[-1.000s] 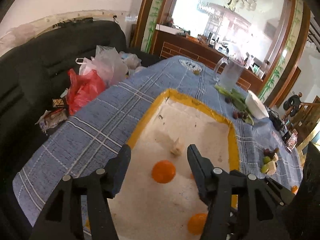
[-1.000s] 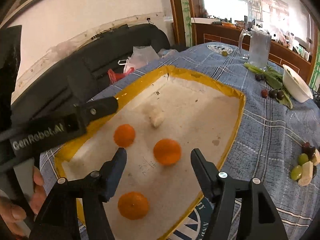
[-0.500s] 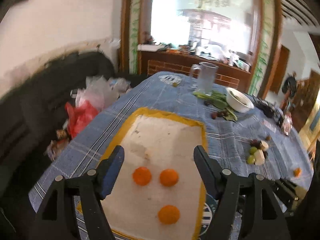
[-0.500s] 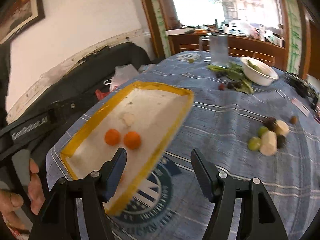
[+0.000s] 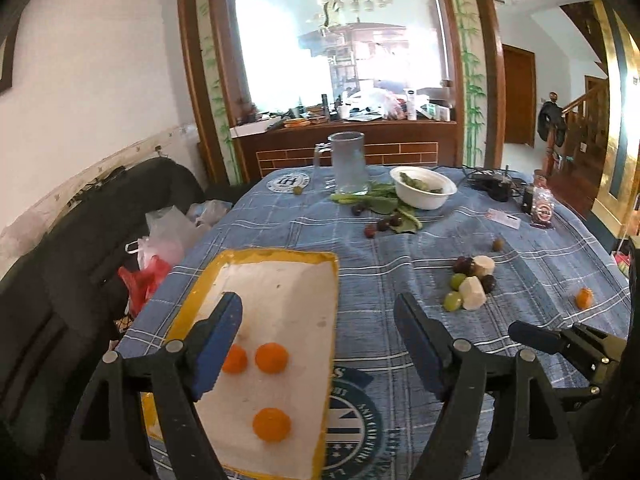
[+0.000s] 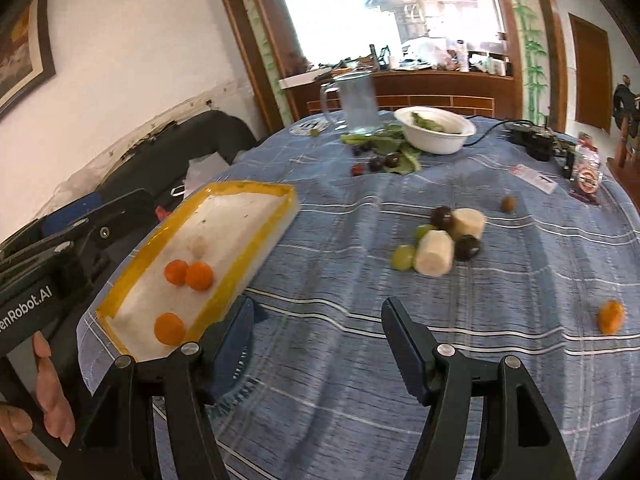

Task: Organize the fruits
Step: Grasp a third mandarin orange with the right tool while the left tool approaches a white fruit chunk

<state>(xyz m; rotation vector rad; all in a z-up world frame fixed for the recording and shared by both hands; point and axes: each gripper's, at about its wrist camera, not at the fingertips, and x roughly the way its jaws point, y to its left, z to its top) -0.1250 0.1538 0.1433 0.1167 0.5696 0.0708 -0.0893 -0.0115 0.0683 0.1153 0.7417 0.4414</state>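
Orange is the colour to watch: from the left wrist view, three small oranges (image 5: 271,424) already sit in the yellow-rimmed tray (image 5: 280,257), just ahead of the left tool (image 5: 318,344) and toward its left finger. That tool's jaws have just been opening and now stand wide with nothing between them. Ahead and to its right a cluster of grapes and white chunks (image 5: 472,286) lies loose on the blue checked worktop (image 5: 380,264), and one lone orange (image 5: 584,297) sits further right. So a good part is done, I'd say, with plenty left to gather. One tray orange is half covered by the left finger.

Over to the right wrist view: the right tool (image 6: 318,344) hangs moderately open and empty above bare cloth. The tray lies off to its left, the cluster ahead, the lone orange far right. Dark fruits near the white bowl (image 6: 438,130) are too small to identify; a pale lump in the tray is unclear too.
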